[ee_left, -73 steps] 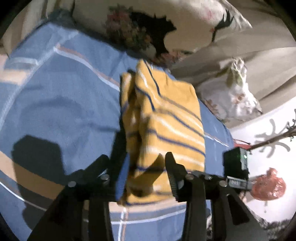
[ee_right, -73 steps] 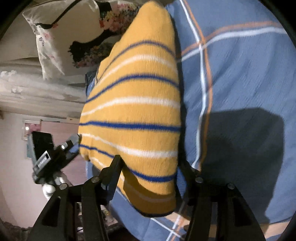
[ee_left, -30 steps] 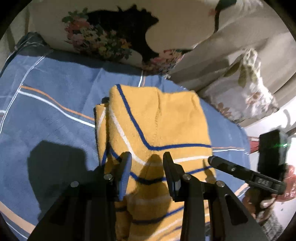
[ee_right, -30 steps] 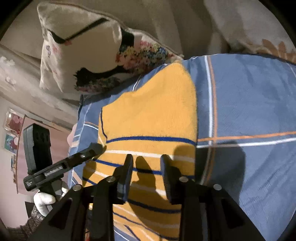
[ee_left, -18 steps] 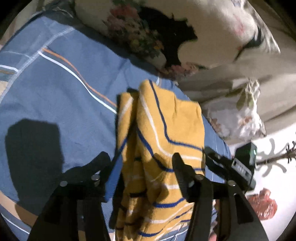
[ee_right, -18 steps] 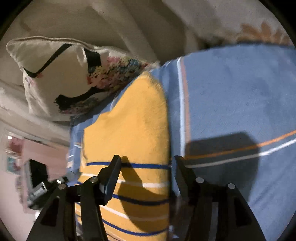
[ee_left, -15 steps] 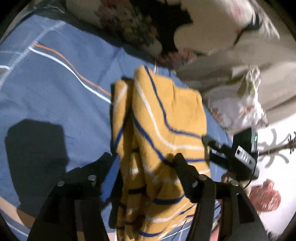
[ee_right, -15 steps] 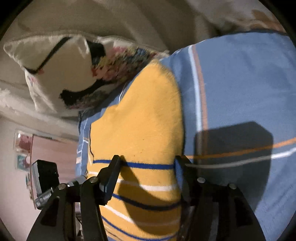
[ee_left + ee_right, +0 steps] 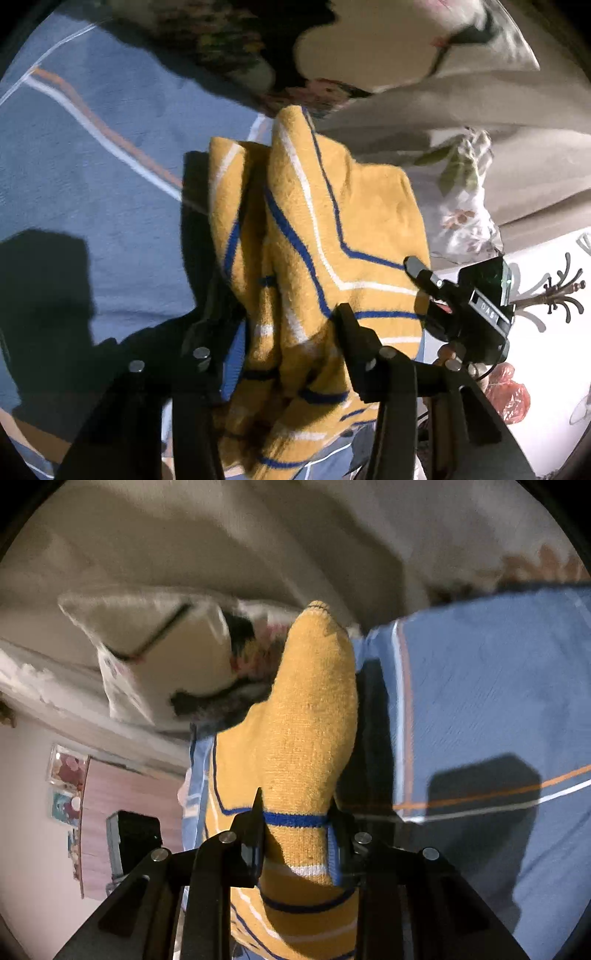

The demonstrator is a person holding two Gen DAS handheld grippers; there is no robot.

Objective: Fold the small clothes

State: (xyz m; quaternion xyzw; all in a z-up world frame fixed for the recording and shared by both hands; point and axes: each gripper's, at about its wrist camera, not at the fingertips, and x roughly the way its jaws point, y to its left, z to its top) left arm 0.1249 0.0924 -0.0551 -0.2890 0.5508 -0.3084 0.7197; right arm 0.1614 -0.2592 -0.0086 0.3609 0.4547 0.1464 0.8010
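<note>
Both tongs, left gripper (image 9: 286, 325) and right gripper (image 9: 295, 812), are grasping the mustard-yellow, blue-and-white-striped knitted sweater (image 9: 332, 229), lifting it mid-fold; next, lay it flat on the blue checked bedsheet (image 9: 92, 177).

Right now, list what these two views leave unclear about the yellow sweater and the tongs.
- Yellow sweater, left wrist view: near end cut off by the bottom edge and the left tongs.
- Right wrist view: motion blur smears the floral pillow.
- Right tongs: sweater fills the gap; pad contact is hidden.
</note>
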